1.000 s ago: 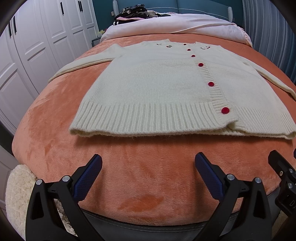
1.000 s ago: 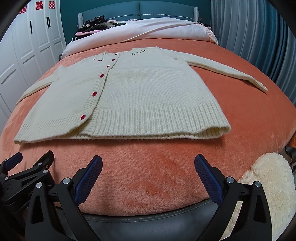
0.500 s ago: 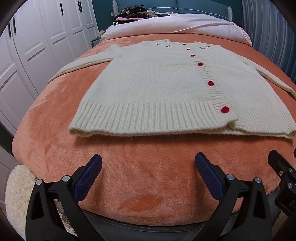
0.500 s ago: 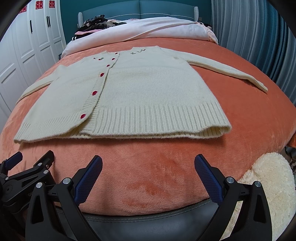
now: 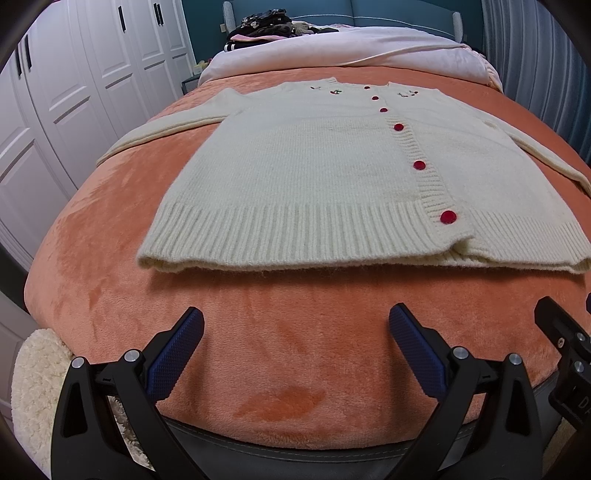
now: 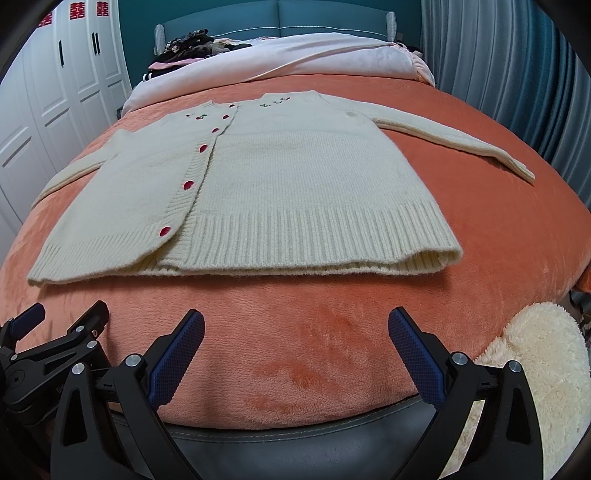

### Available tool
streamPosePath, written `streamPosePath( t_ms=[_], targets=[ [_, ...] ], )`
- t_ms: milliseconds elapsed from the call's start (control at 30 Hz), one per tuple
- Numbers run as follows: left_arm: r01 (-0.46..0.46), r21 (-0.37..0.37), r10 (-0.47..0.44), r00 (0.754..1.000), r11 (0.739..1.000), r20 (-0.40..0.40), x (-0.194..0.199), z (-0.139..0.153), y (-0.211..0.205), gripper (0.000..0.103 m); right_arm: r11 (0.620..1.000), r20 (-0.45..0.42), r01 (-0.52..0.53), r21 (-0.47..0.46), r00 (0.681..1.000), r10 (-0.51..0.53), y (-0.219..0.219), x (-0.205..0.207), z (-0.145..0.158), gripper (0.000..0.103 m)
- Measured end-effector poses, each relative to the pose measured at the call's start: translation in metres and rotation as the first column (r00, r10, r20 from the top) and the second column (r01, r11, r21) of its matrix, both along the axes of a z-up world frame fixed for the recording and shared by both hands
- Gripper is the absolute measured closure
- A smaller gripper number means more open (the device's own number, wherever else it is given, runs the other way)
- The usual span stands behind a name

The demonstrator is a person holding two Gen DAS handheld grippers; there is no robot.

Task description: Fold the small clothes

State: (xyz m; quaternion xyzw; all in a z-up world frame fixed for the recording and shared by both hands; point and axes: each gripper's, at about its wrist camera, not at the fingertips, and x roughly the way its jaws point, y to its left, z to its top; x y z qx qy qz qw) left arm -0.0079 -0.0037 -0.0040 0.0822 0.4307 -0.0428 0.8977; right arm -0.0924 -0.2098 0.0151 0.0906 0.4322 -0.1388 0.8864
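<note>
A cream knitted cardigan (image 5: 314, 173) with red buttons lies flat, front up, on the orange bed cover (image 5: 280, 339), sleeves spread to both sides. It also shows in the right wrist view (image 6: 295, 192). My left gripper (image 5: 295, 325) is open and empty, hovering near the bed's front edge, short of the cardigan's ribbed hem. My right gripper (image 6: 295, 325) is open and empty in the same way, to the right of the left one. Part of the right gripper (image 5: 565, 343) shows in the left wrist view, and the left gripper (image 6: 55, 339) shows in the right wrist view.
A pale pink duvet (image 5: 351, 48) and a pile of dark clothes (image 5: 266, 26) lie at the head of the bed. White wardrobe doors (image 5: 74, 92) stand on the left, blue curtains (image 6: 517, 74) on the right. Fluffy cream rugs (image 6: 546, 362) lie by the bed's foot.
</note>
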Motion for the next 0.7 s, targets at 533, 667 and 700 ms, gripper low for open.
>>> streamPosePath(
  t_ms=[533, 667, 700],
  targets=[
    [0.001, -0.002, -0.001, 1.0, 1.0, -0.002, -0.0001, -0.0016, -0.0002, 0.005, 1.0, -0.005, -0.001, 0.001, 1.0, 0.001, -0.0005, 0.0006, 0.0001, 0.005],
    [0.004, -0.028, -0.004, 1.0, 1.0, -0.017, 0.001, -0.0006, 0.0015, 0.005, 1.0, 0.001, 0.002, 0.011, 1.0, -0.002, -0.0034, 0.001, 0.0014, 0.005],
    [0.007, -0.054, -0.009, 1.0, 0.999, -0.027, 0.0024, 0.0018, 0.0028, 0.005, 1.0, 0.006, 0.009, 0.025, 1.0, -0.009, -0.0062, 0.0012, 0.0018, 0.005]
  ],
)
